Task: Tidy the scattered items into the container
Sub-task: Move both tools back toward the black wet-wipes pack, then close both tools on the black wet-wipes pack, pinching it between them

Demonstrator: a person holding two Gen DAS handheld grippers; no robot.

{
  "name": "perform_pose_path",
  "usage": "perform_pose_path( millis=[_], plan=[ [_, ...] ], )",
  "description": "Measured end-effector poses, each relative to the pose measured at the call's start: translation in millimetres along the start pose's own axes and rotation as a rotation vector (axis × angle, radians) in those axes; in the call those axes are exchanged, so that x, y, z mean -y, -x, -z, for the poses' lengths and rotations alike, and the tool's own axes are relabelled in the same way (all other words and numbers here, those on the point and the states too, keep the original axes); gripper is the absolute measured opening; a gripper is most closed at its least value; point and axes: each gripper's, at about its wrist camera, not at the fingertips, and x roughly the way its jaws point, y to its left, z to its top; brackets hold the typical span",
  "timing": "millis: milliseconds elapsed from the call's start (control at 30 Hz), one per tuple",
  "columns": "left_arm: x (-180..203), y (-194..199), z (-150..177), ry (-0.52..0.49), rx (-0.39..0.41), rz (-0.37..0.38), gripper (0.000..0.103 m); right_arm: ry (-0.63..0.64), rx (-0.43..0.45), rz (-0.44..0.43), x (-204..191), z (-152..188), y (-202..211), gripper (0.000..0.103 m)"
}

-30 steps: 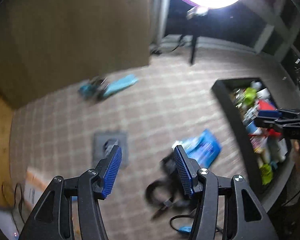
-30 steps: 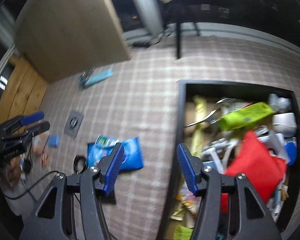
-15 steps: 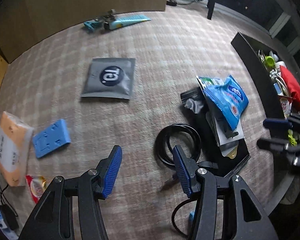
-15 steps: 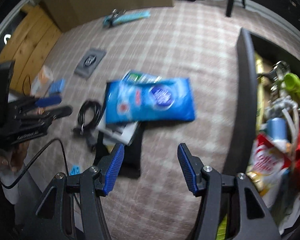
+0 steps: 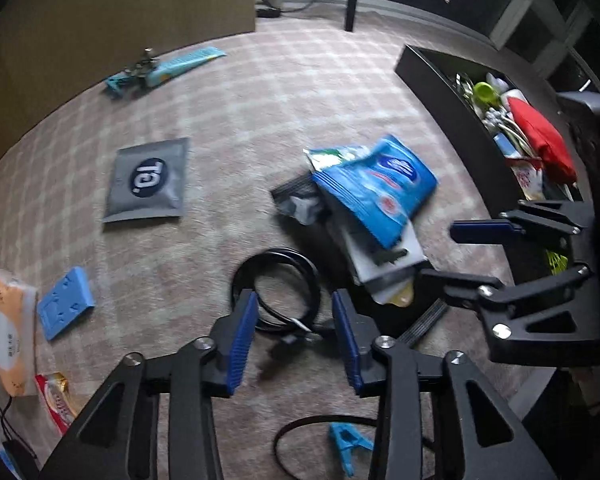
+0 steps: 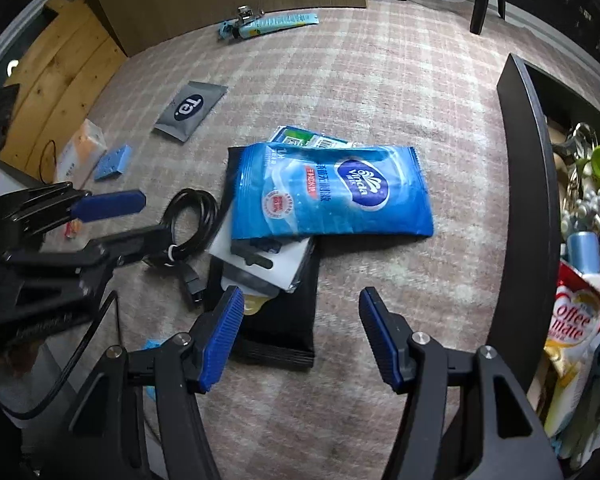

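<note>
On the far left of my left wrist view lies an orange tissue pack [image 5: 4,320], and beside it a small blue block [image 5: 65,302]. Further up the checked carpet [image 5: 300,92] is a grey sachet [image 5: 148,182], and at the back a teal tube [image 5: 180,63], all well apart from each other.

Next comes my left gripper [image 5: 294,334]. Its jaws have just been closing and now stand at a narrow gap, with the near edge of the coiled black cable [image 5: 278,284] between them. I cannot see the pads pressing on it yet, so I judge it is not gripped. A blue clip [image 5: 346,446] lies low in this view, near another loop of cable.

In the middle is the pile: a blue wipes pack [image 6: 332,192] lies on top of a white packet [image 6: 260,260], a green-edged packet [image 6: 304,139] and a black pouch [image 6: 284,320]. My right gripper [image 6: 302,334] hangs over the near end of the black pouch with its jaws wide and nothing in them.

On the right stands the black container [image 6: 520,200], already holding many things, among them a coffee creamer bag [image 6: 576,324].

I think the step in hand is the picking up, one item for each hand. The left needs to go a little lower and close fully on the cable. The right must choose one packet, come down on its edge, and then carry it right over the container wall.
</note>
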Motion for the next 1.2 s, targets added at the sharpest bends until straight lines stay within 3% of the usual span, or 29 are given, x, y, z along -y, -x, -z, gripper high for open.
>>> perform_pose_path(
  millis=[33, 200, 367, 500, 600, 767, 1033, 1200],
  plan=[
    [1.3, -1.0, -0.3, 0.000, -0.002, 0.007, 0.031, 0.009, -0.005, 0.002, -1.0, -0.3, -1.8, 0.050],
    [-1.6, -4.2, -1.6, 0.020, -0.011, 0.037, 0.031, 0.067, -0.016, 0.050, -11.6, -9.1, -19.1, 0.050],
    [0.6, -8.0, -3.3, 0.046, -0.017, 0.091, 0.031, 0.065, 0.033, 0.069, -12.7, -45.1, -29.0, 0.050],
    [14.0, -11.0, -6.2, 0.038, -0.019, 0.131, 0.031, -0.037, 0.028, 0.074, 7.6, -85.6, -40.6, 0.050],
    [20.9, -14.1, -7.4, 0.037, -0.018, 0.180, 0.031, -0.071, 0.032, 0.017, 16.8, -98.5, -31.1, 0.050],
    [19.1, -24.5, -7.5, 0.045, -0.033, 0.217, 0.031, -0.068, 0.037, 0.036, 28.4, -86.4, -15.4, 0.050],
    [-24.5, -22.1, -2.5, 0.119, -0.045, 0.103, 0.030, -0.146, 0.011, -0.056, 48.8, -52.7, -8.2, 0.049],
    [-17.4, -19.2, -1.8, 0.103, -0.030, 0.141, 0.032, -0.129, -0.006, -0.089, 39.6, -41.5, -13.4, 0.040]
  ],
)
